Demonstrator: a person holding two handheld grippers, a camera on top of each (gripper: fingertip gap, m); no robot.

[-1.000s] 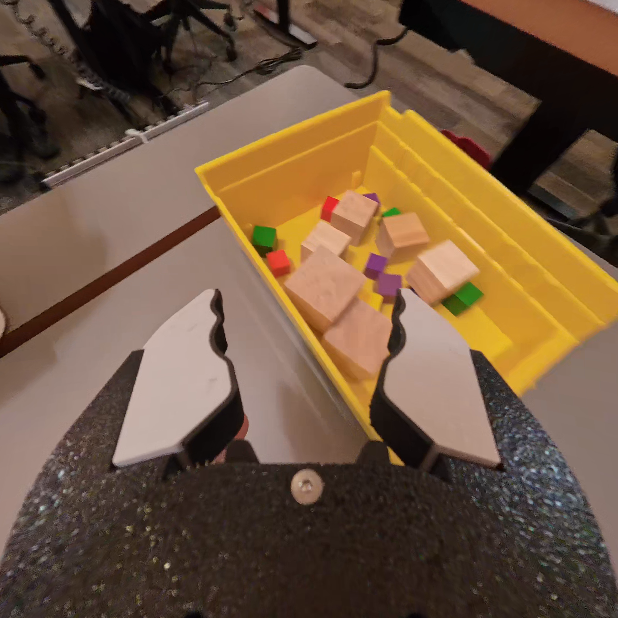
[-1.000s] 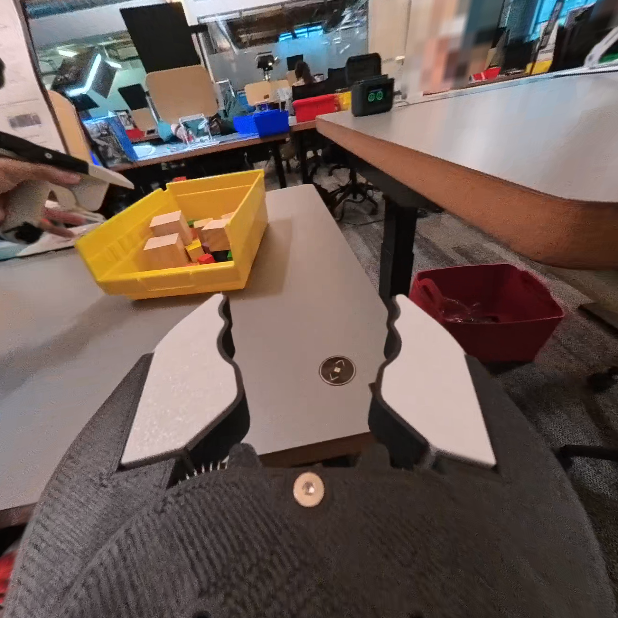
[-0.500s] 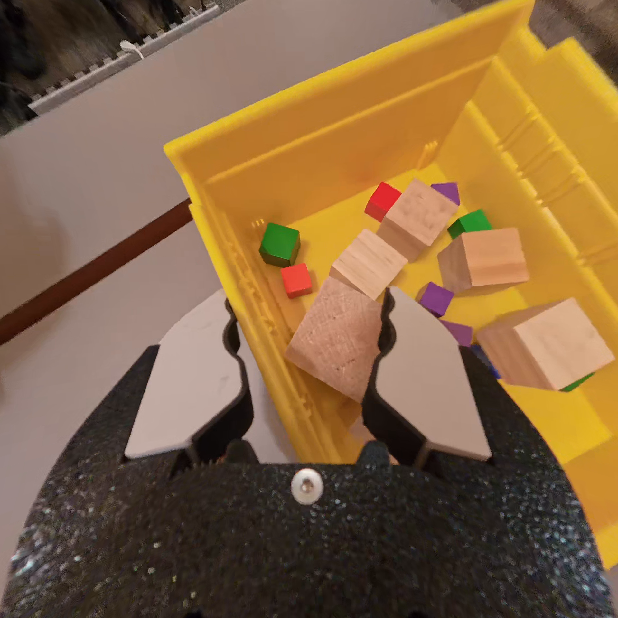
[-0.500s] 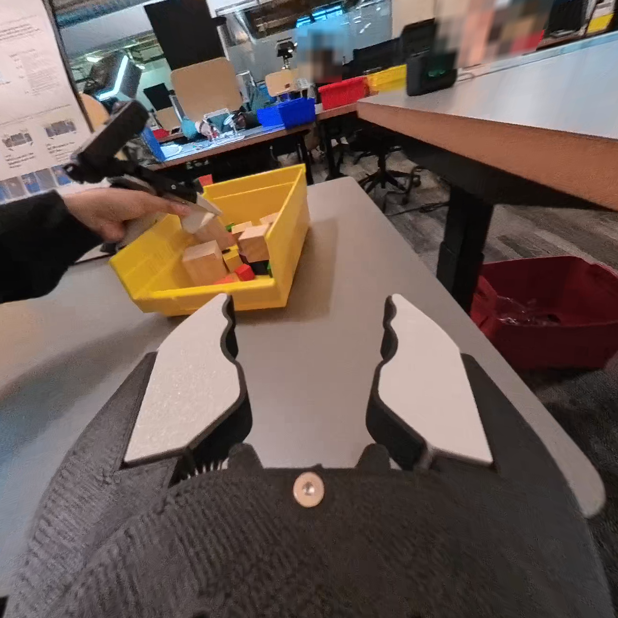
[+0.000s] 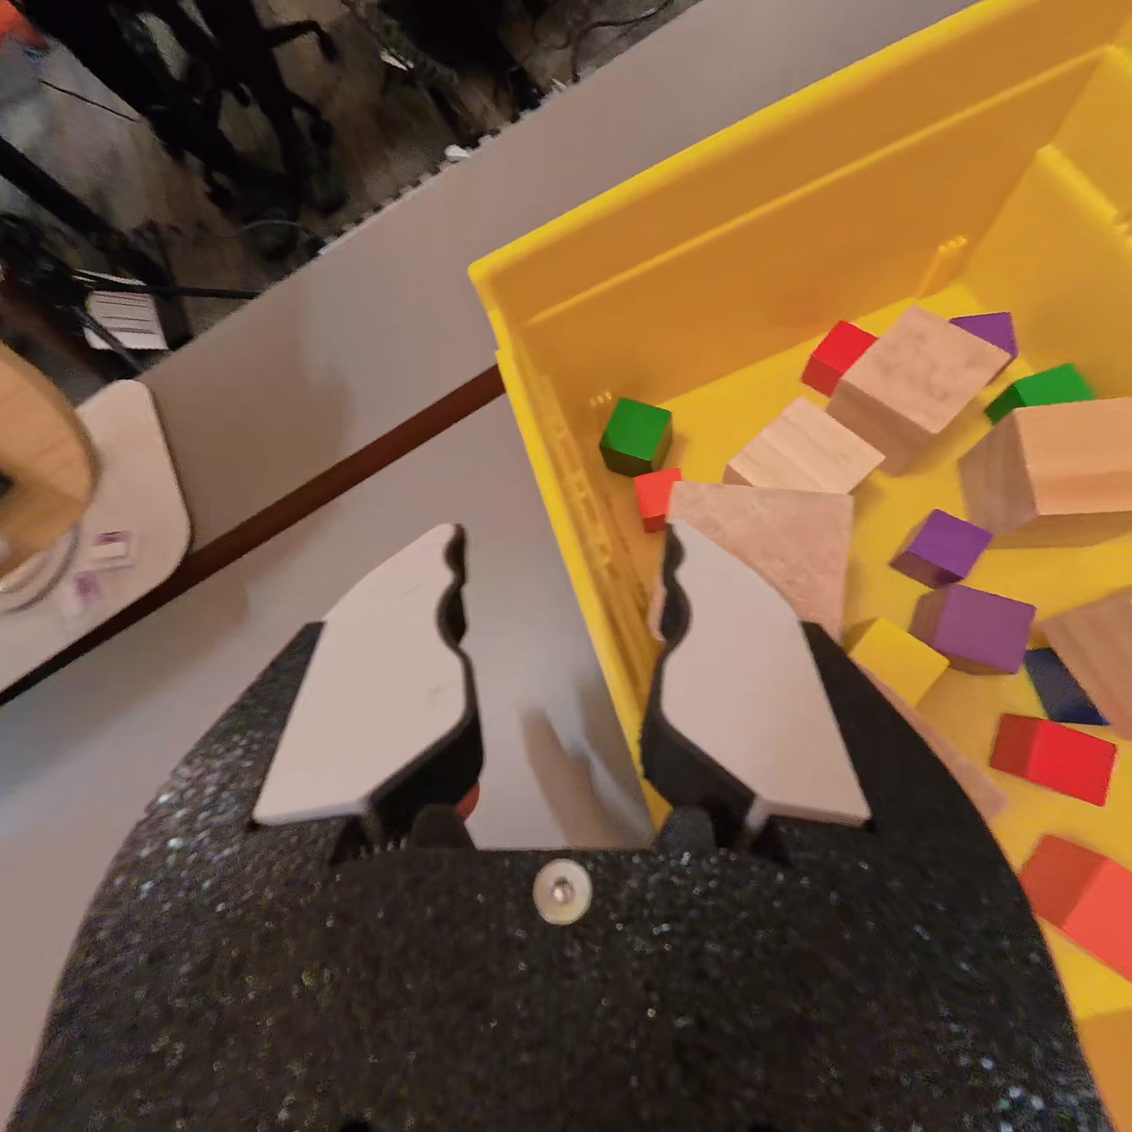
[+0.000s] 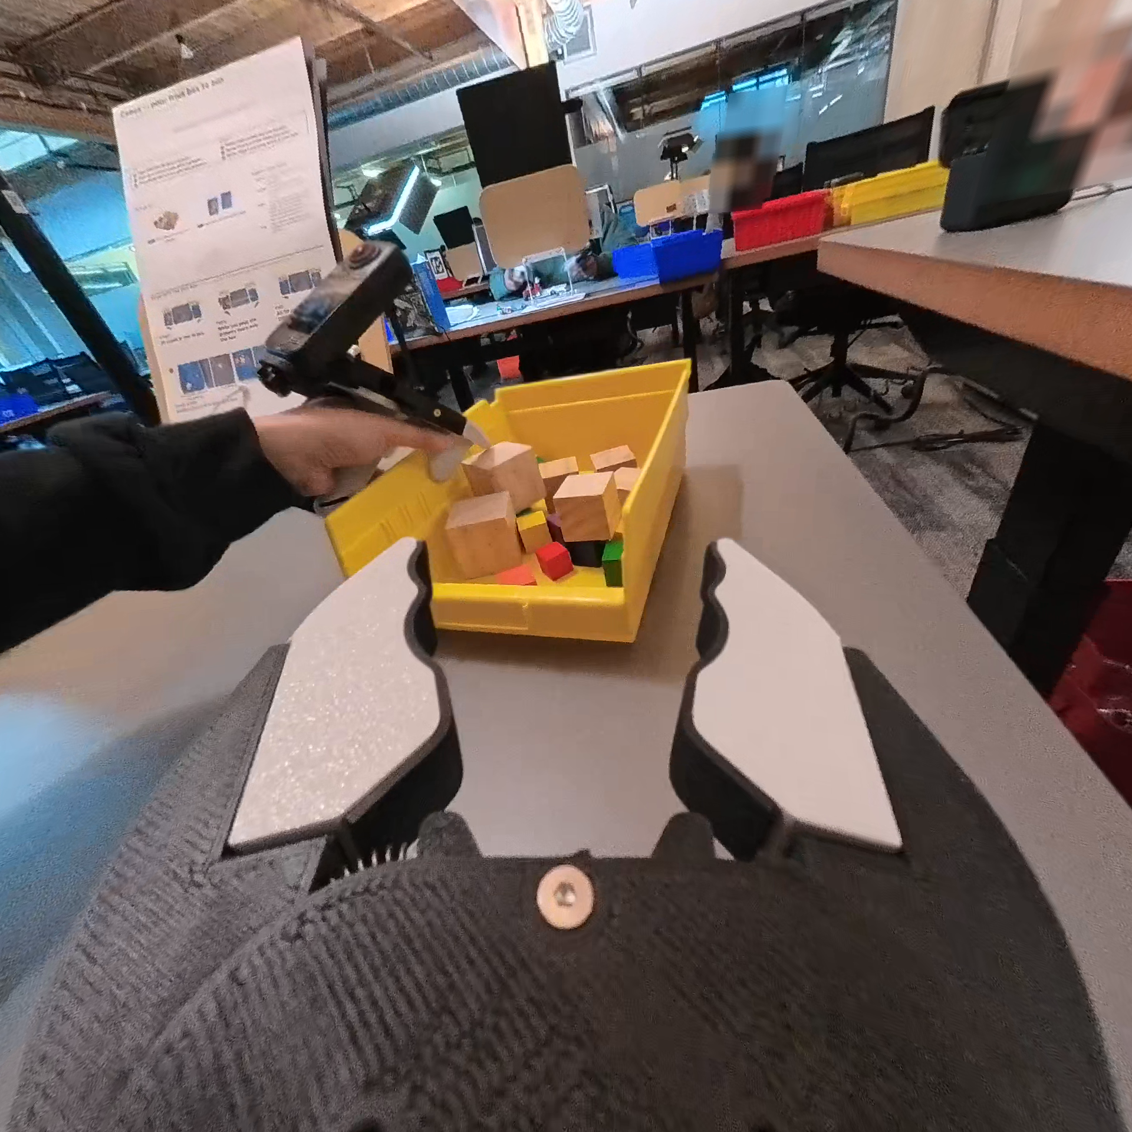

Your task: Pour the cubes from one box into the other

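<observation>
A yellow box (image 5: 735, 184) stands on the grey table and holds several plain wooden cubes (image 5: 919, 380) and small red, green and purple cubes (image 5: 637, 435). My left gripper (image 5: 563, 539) is open and straddles the box's left wall, with the right finger inside against a wooden cube and the left finger outside. In the right wrist view the box (image 6: 539, 606) sits straight ahead, with the left gripper (image 6: 459, 441) at its left rim. My right gripper (image 6: 563, 545) is open and empty, low over the table just before the box's front wall. Only one box shows.
A person's hand and dark sleeve (image 6: 122, 490) reach in from the left. The table's right edge (image 6: 919, 551) is close, with a red bin (image 6: 1096, 674) on the floor beyond it. A second table (image 6: 1011, 275) stands at the right. A dark seam (image 5: 306, 508) crosses the table.
My left gripper has come down over the box's left wall and its fingers have narrowed. My right gripper has swung left and moved closer, so the box now lies straight ahead.
</observation>
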